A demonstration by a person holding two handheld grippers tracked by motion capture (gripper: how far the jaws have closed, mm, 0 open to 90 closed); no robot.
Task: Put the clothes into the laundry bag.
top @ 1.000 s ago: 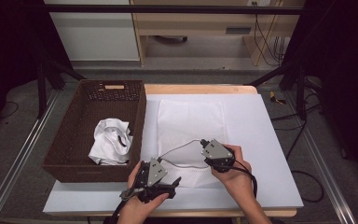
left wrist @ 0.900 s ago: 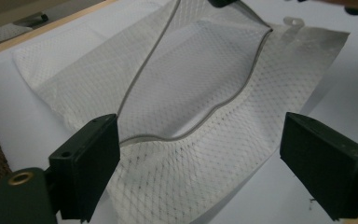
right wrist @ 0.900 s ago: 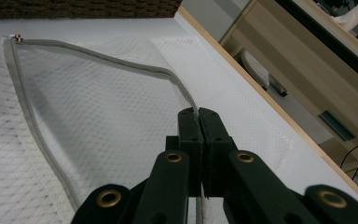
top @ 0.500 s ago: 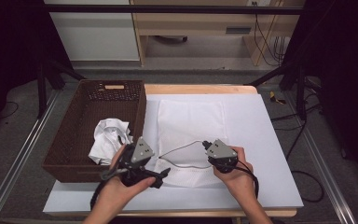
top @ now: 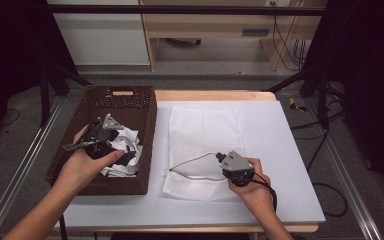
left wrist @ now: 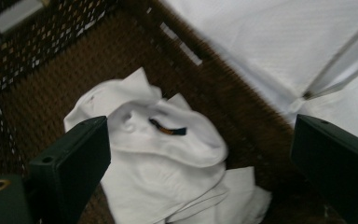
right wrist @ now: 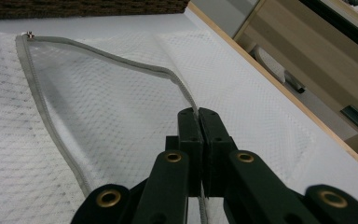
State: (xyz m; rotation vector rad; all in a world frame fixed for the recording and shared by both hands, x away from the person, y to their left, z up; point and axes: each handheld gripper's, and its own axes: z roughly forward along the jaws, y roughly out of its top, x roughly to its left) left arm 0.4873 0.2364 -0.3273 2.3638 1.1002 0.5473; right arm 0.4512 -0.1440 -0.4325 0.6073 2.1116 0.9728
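Over the wicker basket [top: 145, 125] the left gripper [top: 99, 141] is held, jaws just spread wide and empty, aimed at the crumpled white garment [left wrist: 163, 163] lying on the basket floor. The basket wall is close; a jaw could be snagged on the weave if the dip is rushed. Room is left only straight down. Rightward, the mesh laundry bag [top: 205, 135] is kept open, its zipper edge [right wrist: 121, 65] pinched by the right gripper [right wrist: 198, 114]; a slip would let the mouth close.
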